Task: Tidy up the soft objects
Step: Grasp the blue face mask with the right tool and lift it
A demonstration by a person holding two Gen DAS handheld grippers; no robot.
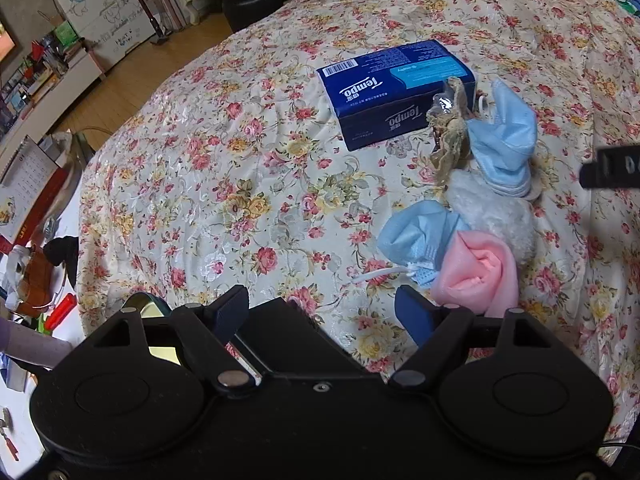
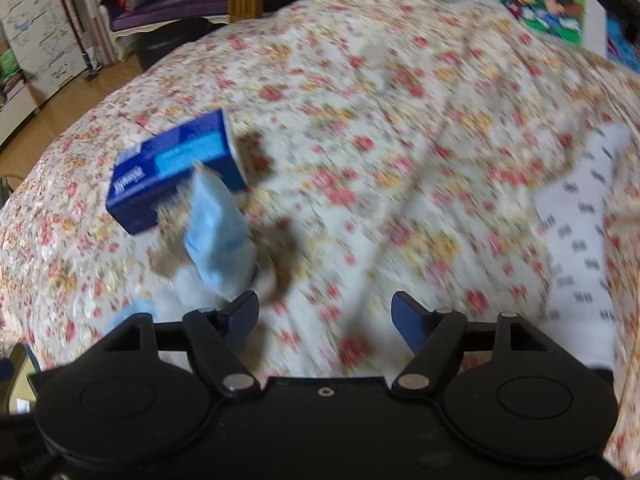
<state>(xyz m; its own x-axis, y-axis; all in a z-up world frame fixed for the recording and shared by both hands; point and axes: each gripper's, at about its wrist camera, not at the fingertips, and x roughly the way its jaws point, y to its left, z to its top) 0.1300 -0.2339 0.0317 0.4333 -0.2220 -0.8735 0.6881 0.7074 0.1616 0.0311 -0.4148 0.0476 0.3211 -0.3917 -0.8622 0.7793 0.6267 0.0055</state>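
On a floral bedspread (image 1: 240, 168) lies a pile of soft things: a blue face mask (image 1: 504, 140), a second blue mask (image 1: 416, 240), a pink cloth (image 1: 480, 276), a white fluffy item (image 1: 492, 212) and a beige lace piece (image 1: 450, 136). A blue Tempo tissue pack (image 1: 396, 92) lies behind them. My left gripper (image 1: 322, 312) is open and empty, hovering before the pile. My right gripper (image 2: 324, 320) is open and empty; its view is blurred and shows the mask (image 2: 218, 236) and the tissue pack (image 2: 176, 168) to its left.
A white printed cloth (image 2: 580, 240) lies at the right of the bed. A cluttered desk (image 1: 28, 260) stands left of the bed. A black stool (image 1: 260, 0) and wooden floor are beyond the far edge. The right gripper's tip (image 1: 612, 166) shows at the right edge.
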